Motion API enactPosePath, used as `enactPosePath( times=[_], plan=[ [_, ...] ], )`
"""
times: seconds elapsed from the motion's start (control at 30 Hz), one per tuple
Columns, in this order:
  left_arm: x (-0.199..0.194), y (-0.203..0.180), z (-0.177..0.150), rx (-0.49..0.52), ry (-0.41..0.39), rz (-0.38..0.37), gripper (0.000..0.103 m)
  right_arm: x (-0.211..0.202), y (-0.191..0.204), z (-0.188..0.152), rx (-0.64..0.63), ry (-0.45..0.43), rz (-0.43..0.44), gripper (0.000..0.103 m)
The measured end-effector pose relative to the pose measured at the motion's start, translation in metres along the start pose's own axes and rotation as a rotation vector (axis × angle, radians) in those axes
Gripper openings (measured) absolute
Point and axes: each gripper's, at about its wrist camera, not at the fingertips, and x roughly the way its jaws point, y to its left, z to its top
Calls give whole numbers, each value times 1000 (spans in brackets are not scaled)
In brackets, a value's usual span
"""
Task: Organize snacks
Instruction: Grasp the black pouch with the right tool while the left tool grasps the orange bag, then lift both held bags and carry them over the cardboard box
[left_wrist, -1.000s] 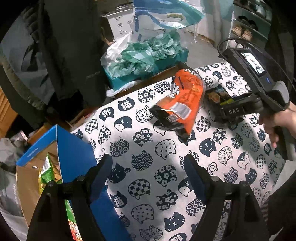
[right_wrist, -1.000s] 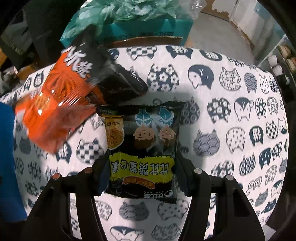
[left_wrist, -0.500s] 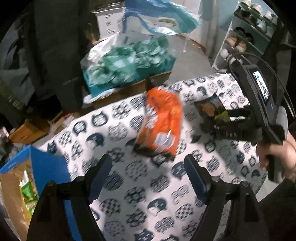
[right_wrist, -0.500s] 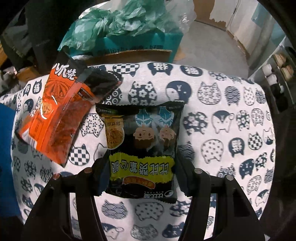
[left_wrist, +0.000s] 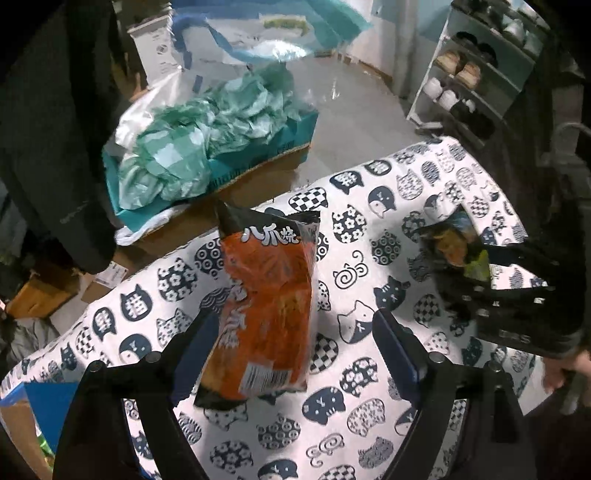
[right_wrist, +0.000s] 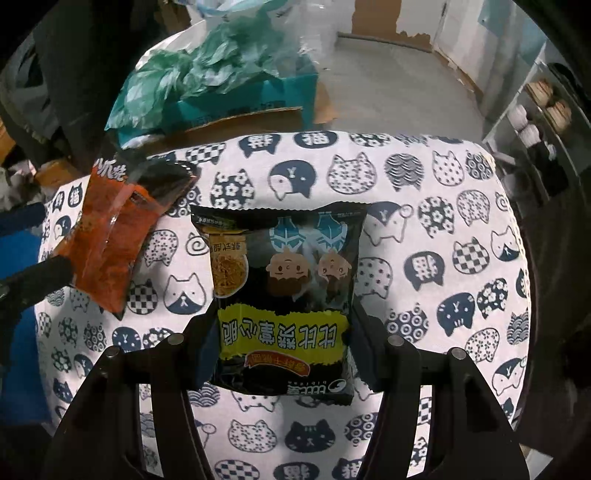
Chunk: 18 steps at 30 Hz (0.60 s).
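An orange and black snack bag (left_wrist: 264, 314) lies on the cat-print tablecloth (left_wrist: 369, 424), and also shows at the left of the right wrist view (right_wrist: 110, 236). My left gripper (left_wrist: 291, 343) is open, its fingers on either side of the bag's lower half, not closed on it. My right gripper (right_wrist: 284, 350) is shut on a black and yellow snack packet (right_wrist: 284, 295) and holds it over the table. In the left wrist view that packet (left_wrist: 458, 247) and the right gripper (left_wrist: 517, 314) are at the right.
A blue cardboard box (left_wrist: 33, 417) with snacks inside stands at the table's left edge. Beyond the far edge, a teal box of green plastic bags (left_wrist: 207, 147) sits on the floor. A shoe rack (left_wrist: 476, 81) is at the back right.
My left gripper has moved forward and right, so the orange bag now lies between its open fingers. The right gripper still holds the black packet, with little movement.
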Motion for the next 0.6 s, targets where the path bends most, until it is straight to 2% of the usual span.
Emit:
enactPosePath(
  times=[0.13,0.43,0.47,0.5,0.6],
  plan=[
    [24,1,5,-1,41,30,86,2,-13,-1,19,5,-2,60],
    [49,4,2,-8,72,61,86,0,-24,0,35,0,-10,60],
    [50,5,1,-8,72,60,80,0,-23,0,35,-1,-8,60],
    [50,7,0,-12,69,72,67,-1,-22,1,34,-2,-4,60],
    [51,14,-4,-45,69,51,53,-1,-17,2,24,-4,0,60]
  ],
)
